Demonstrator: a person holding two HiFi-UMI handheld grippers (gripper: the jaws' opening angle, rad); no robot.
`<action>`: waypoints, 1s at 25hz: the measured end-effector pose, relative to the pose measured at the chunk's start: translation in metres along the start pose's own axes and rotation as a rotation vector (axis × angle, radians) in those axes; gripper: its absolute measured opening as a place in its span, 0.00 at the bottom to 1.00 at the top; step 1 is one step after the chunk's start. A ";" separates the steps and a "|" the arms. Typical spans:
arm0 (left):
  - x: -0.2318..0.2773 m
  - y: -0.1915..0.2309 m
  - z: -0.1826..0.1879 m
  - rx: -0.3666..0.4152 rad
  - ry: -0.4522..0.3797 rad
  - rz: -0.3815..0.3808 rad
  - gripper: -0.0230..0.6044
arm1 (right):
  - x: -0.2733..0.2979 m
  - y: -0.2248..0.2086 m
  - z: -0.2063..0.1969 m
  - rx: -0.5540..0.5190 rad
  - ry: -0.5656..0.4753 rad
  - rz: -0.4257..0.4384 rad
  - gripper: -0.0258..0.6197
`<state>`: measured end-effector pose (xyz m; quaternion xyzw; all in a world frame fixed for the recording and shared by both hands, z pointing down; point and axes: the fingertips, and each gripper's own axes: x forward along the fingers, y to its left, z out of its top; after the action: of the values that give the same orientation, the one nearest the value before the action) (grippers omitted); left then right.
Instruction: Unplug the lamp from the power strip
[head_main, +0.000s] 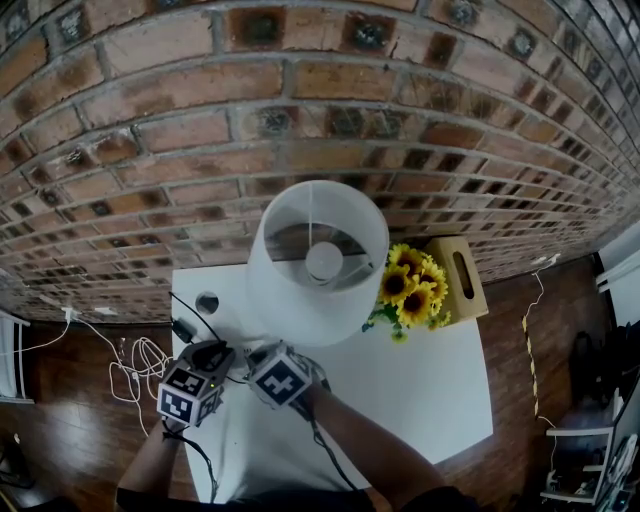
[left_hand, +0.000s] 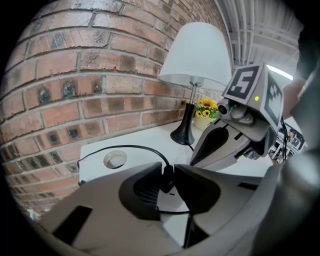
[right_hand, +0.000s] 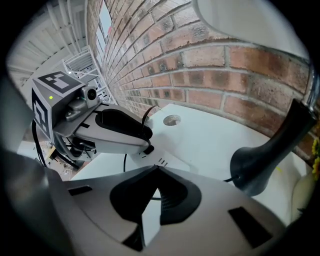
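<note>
The black plug (left_hand: 166, 184) stands in the white power strip (right_hand: 159, 162) at the lower left of the tabletop (head_main: 420, 390) in the head view. We see it caught between the jaws of the left gripper (left_hand: 168, 169), which have closed narrow, with both pads against it. Its black cord (left_hand: 130, 147) loops away over the tabletop, past a round hole (left_hand: 115, 159).

Just to the right of the left gripper sits the right gripper (right_hand: 152, 170). Its jaws meet at the tips, and we see nothing held between them. It points down at the strip, near the plug.

Beyond both grippers, at frame centre in the head view, stands the lamp (head_main: 318, 262) with its white shade. To its right are sunflowers (head_main: 412, 285) and a wooden box (head_main: 458, 278). A brick wall (head_main: 300, 120) fills the top of the frame.
</note>
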<state>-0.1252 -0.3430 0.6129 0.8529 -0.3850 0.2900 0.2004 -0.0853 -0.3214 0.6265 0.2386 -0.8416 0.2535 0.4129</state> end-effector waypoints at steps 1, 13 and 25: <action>0.000 0.000 0.000 -0.006 -0.004 0.001 0.19 | 0.000 0.000 -0.001 0.002 0.004 0.000 0.04; -0.052 0.035 0.106 0.154 -0.232 0.098 0.19 | 0.000 -0.001 -0.002 0.012 0.003 0.009 0.04; -0.034 0.083 0.078 0.149 -0.119 0.232 0.19 | 0.000 0.001 -0.004 0.005 0.009 0.009 0.04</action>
<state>-0.1808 -0.4201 0.5422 0.8308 -0.4697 0.2881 0.0785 -0.0834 -0.3179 0.6287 0.2348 -0.8402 0.2587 0.4148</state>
